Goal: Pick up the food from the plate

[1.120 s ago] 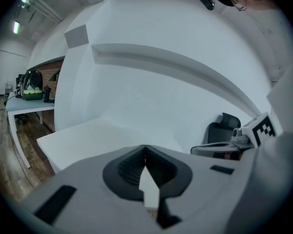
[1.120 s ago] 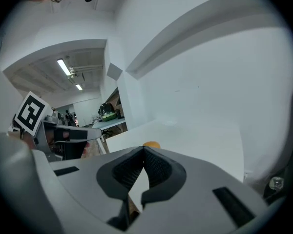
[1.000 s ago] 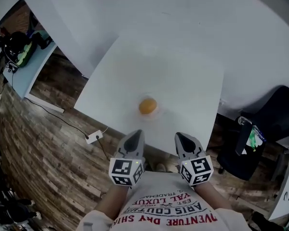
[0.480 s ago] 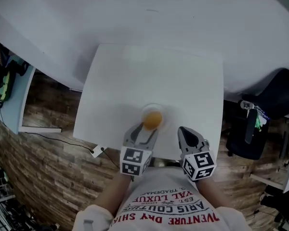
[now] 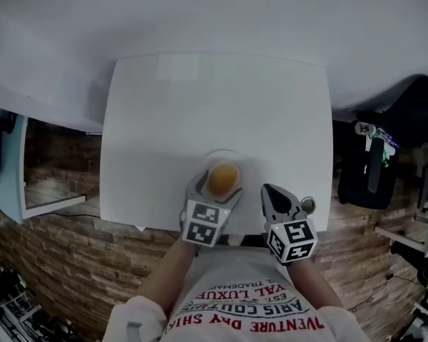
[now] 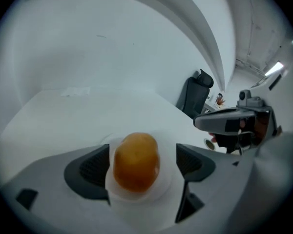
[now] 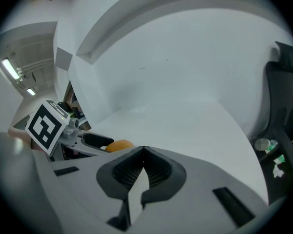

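A rounded orange piece of food (image 5: 223, 177) sits on a small white plate (image 5: 237, 161) near the front edge of the white table (image 5: 214, 91). My left gripper (image 5: 217, 184) straddles it, and its jaws are opening. In the left gripper view the food (image 6: 136, 160) lies between the two dark pads (image 6: 94, 167) with a gap on each side, nothing pressing on it. My right gripper (image 5: 272, 194) is to the right of the plate, over the table's front edge. Its jaws meet at the tips (image 7: 143, 153) with nothing between them.
A dark chair (image 5: 414, 116) with a bag and small items stands right of the table. A white wall surface lies beyond the table's far edge. Wooden floor (image 5: 64, 248) shows at the left and below. The far table top (image 6: 88, 106) is bare.
My left gripper has moved forward from the table's edge to the plate and its jaws have spread around the food. The right gripper has stayed beside it, still shut.
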A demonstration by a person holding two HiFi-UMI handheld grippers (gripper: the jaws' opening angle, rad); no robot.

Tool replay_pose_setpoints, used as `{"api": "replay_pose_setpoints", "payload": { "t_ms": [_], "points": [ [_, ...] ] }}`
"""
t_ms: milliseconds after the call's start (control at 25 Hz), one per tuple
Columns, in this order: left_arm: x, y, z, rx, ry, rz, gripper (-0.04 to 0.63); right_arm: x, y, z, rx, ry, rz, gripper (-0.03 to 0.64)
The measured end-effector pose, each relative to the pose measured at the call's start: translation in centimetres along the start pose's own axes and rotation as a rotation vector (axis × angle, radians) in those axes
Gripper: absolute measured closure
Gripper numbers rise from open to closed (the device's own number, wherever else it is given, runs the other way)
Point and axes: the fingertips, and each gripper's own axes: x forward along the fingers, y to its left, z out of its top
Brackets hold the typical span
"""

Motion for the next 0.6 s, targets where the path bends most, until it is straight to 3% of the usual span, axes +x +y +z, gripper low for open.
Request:
{"api": "replay_pose_setpoints", "payload": {
  "t_ms": [280, 600],
  "points": [
    [2.6, 1.1, -1.3, 0.016, 0.073, 0.000, 0.192, 2.2, -0.3, -1.2, 0.024, 0.028, -0.012, 0.606],
    [3.7, 1.1, -1.8, 0.070, 0.076, 0.010, 0.235, 2.5, -0.4, -1.5, 0.052, 0.023, -0.028, 0.606]
  ]
}}
